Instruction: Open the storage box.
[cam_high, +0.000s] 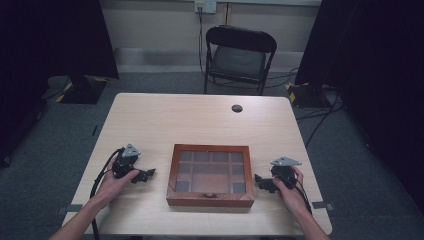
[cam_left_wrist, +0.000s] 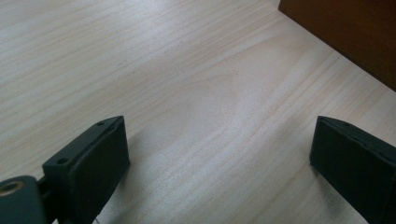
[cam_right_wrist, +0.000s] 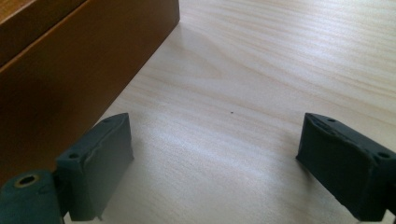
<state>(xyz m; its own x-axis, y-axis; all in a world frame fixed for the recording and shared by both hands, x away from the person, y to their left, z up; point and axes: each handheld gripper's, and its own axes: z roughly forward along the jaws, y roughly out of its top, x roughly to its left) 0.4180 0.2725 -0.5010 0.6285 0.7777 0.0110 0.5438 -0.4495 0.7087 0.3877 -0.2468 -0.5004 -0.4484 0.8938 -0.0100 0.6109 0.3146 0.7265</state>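
A brown wooden box with a glass lid and a small front clasp lies closed near the front middle of the table. Through the glass I see several compartments. My left gripper rests on the table a little to the left of the box, jaws pointing toward it, open and empty. The left gripper view has the box's side at its top right. My right gripper sits just right of the box, also open and empty. In the right gripper view the box wall stands close at the left.
The light wooden table has a round cable hole at the back. A black folding chair stands behind the table. Dark curtains hang at both sides, with cables on the floor at the right.
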